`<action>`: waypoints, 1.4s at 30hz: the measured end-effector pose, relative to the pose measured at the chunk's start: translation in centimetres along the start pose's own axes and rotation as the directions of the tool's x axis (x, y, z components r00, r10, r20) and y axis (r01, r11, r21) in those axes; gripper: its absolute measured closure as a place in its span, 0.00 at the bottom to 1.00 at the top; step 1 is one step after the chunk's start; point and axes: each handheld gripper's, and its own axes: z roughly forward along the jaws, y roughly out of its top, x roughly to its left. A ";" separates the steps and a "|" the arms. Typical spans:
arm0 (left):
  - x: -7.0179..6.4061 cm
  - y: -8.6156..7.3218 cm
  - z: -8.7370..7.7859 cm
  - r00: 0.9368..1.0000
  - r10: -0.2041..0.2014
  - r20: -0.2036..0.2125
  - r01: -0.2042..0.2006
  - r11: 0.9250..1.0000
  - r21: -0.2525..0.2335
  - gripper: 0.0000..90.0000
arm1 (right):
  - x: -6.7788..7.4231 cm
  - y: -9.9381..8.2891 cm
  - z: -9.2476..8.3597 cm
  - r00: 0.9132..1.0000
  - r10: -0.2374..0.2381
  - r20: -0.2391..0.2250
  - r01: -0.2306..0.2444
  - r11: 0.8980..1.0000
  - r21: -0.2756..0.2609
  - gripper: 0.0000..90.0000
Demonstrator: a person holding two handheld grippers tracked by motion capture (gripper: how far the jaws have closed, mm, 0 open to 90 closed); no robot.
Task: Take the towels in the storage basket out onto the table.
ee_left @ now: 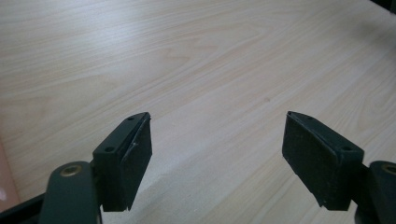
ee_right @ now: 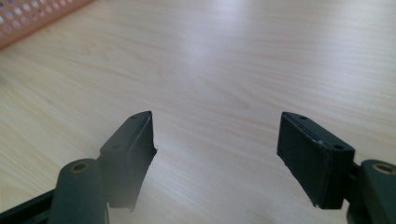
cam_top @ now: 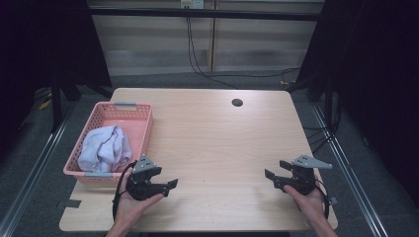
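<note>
Dark room, grey floor, cables trailing down a pale panel wall behind a light wood table (cam_top: 217, 143) with a round hole (cam_top: 237, 102) near its far edge. Pink basket (cam_top: 143, 129) sits at the table's left side, a crumpled whitish cloth (cam_top: 104, 148) inside it, bunched toward the near end.

Left gripper (cam_top: 171, 184) – held in the left hand (cam_top: 132, 205) at the near left of the table, just beside the basket's near right corner, jaws pointing right toward the middle. Left gripper view: jaws (ee_left: 217, 158) wide apart, nothing between, bare wood under them, a pink sliver at the far left edge.

Right gripper (cam_top: 268, 175) – held in the right hand (cam_top: 311, 203) at the near right, well apart from the basket, jaws pointing left. Right gripper view: jaws (ee_right: 215, 156) wide apart, nothing between, bare wood below, basket wall (ee_right: 32, 16) at top left, far off.

Both grippers sit low over the table; whether they touch it I cannot tell.
</note>
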 end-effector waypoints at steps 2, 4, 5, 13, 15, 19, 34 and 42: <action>0.0 0.2 -0.1 1.000 -0.002 0.010 0.003 1.000 -0.013 0.28 | -0.1 0.0 0.1 1.000 -0.002 -0.007 0.002 1.000 0.014 0.26; 0.0 0.5 -0.3 1.000 -0.006 -0.001 0.006 1.000 -0.030 0.28 | -0.1 0.1 -0.1 1.000 -0.002 -0.021 0.002 1.000 -0.001 0.27; 0.0 0.5 -0.3 1.000 -0.006 -0.001 0.006 1.000 -0.030 0.28 | 0.0 0.1 -0.2 1.000 -0.006 -0.015 0.006 1.000 -0.001 0.26; -0.3 0.8 -0.8 1.000 0.020 -0.001 -0.020 1.000 -0.018 0.21 | 0.0 0.0 -0.4 0.998 -0.010 -0.061 0.011 1.000 0.015 0.22; -0.4 0.9 -1.0 1.000 0.026 0.002 -0.026 0.999 -0.022 0.19 | 0.0 0.0 -0.4 0.998 -0.014 -0.066 0.016 1.000 0.025 0.22; -0.5 1.7 -2.8 0.999 0.035 -0.035 -0.036 0.999 -0.021 0.19 | 0.2 0.0 -0.6 0.998 -0.020 -0.065 0.021 1.000 0.015 0.22; 6.1 2.8 -10.7 0.982 -0.051 -0.181 0.051 0.999 -0.002 0.21 | 0.6 0.1 0.0 0.995 -0.043 -0.094 0.047 0.998 0.042 0.23; 10.1 4.9 -11.4 0.974 -0.024 -0.226 0.055 0.989 0.134 0.18 | 0.7 0.1 0.2 0.993 -0.040 -0.113 0.047 0.997 0.055 0.21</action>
